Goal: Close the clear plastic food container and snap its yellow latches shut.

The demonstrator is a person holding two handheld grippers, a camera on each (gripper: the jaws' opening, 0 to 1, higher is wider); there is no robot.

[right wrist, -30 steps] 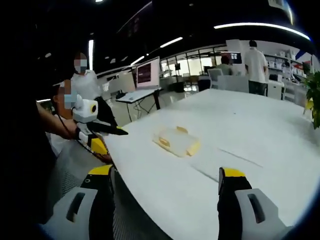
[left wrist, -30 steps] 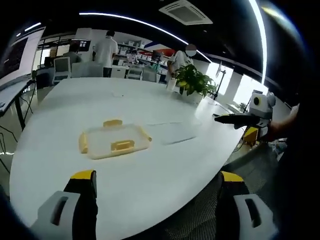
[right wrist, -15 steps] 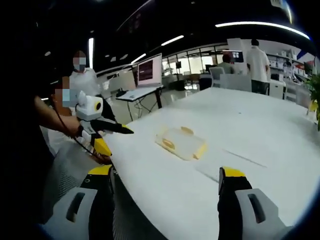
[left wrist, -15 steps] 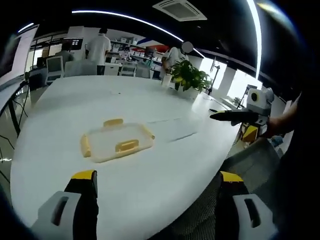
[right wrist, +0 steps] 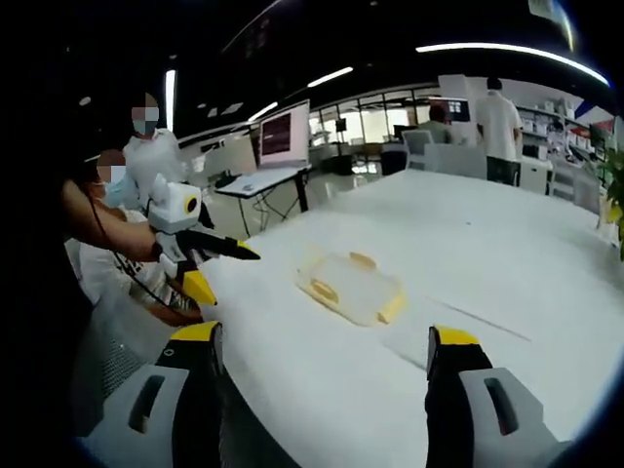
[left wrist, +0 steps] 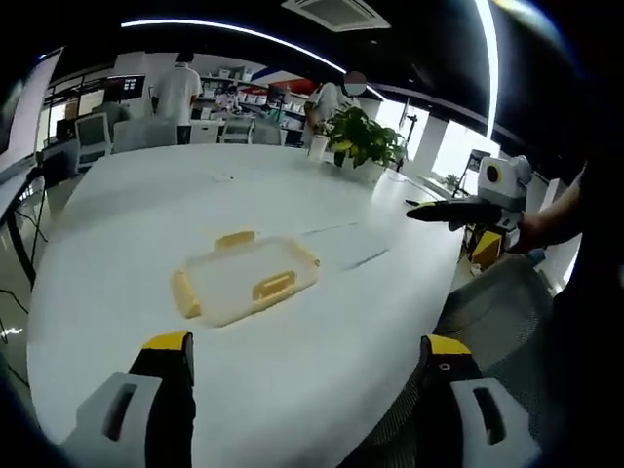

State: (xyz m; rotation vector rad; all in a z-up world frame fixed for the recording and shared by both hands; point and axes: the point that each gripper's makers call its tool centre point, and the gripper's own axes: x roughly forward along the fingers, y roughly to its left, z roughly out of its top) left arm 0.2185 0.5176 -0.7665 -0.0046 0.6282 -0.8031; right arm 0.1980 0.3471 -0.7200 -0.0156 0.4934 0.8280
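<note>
Left gripper view: the left hand-held gripper (left wrist: 302,390) hangs wide open and empty over the white oval worktop (left wrist: 117,234). Beyond lies the clear plastic food container with yellow latches (left wrist: 249,278). Farther right, the right hand-held gripper (right wrist: 322,390), equally agape, holds nothing; a potted green plant (left wrist: 361,141) stands behind.

A large white oval worktop (left wrist: 136,210) stands in a dim open office under long ceiling light strips (left wrist: 234,31). A leafy green potted plant (left wrist: 363,139) sits at its far edge, bright windows (left wrist: 450,148) beyond; what looks like a monitor (right wrist: 285,135) stands on a side desk.
</note>
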